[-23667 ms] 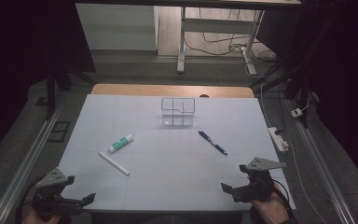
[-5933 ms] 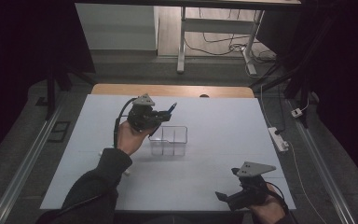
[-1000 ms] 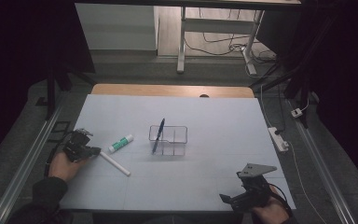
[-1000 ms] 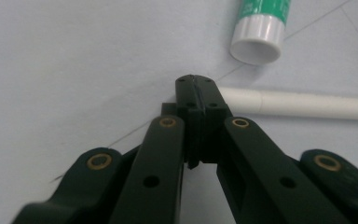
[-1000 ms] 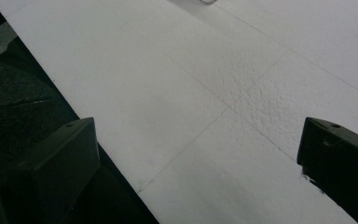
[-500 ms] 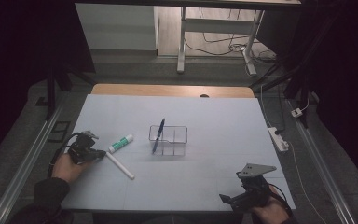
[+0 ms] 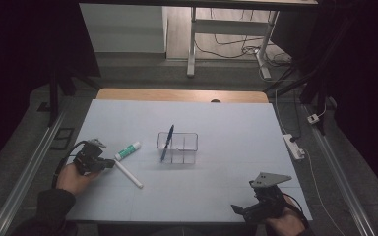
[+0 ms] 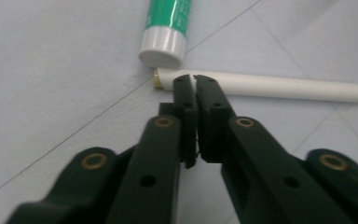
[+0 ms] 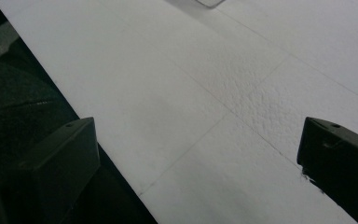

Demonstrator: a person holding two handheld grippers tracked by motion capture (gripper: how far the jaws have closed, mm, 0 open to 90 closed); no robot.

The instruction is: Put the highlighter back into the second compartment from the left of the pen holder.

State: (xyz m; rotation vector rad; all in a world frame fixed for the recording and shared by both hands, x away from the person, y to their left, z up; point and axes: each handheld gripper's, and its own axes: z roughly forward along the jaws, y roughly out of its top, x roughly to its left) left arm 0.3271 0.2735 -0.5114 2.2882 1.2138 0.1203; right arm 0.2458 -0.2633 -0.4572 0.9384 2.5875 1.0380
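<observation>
- High view: the left gripper (image 7: pixel 109 164) sits at the table's left side, jaws all but pressed together and pinching nothing, tips just beside the near end of the white stick (image 7: pixel 128 174).
- The green glue tube (image 7: pixel 128 151) lies just beyond that stick, angled toward the clear organizer (image 7: pixel 186 147), where a blue pen (image 7: pixel 167 143) leans in the left compartment.
- The right gripper (image 7: pixel 241 210) rests at the near right edge of the white table (image 7: pixel 236 123), jaws spread and empty; wide bare surface lies between it and the organizer.
- Left gripper view: the left gripper's tips (image 8: pixel 189 83) stand almost closed with a thin slit between them and nothing in it. They hover over the stick (image 8: pixel 279 87) near its left end; whether they touch it I cannot tell. The tube's white cap (image 8: pixel 163 46) lies just beyond, near the stick's end.
- Right gripper view: the right gripper's jaws stand wide apart at the frame's sides, bare table (image 9: pixel 242 93) between them, and the table's near edge runs diagonally at the left.
</observation>
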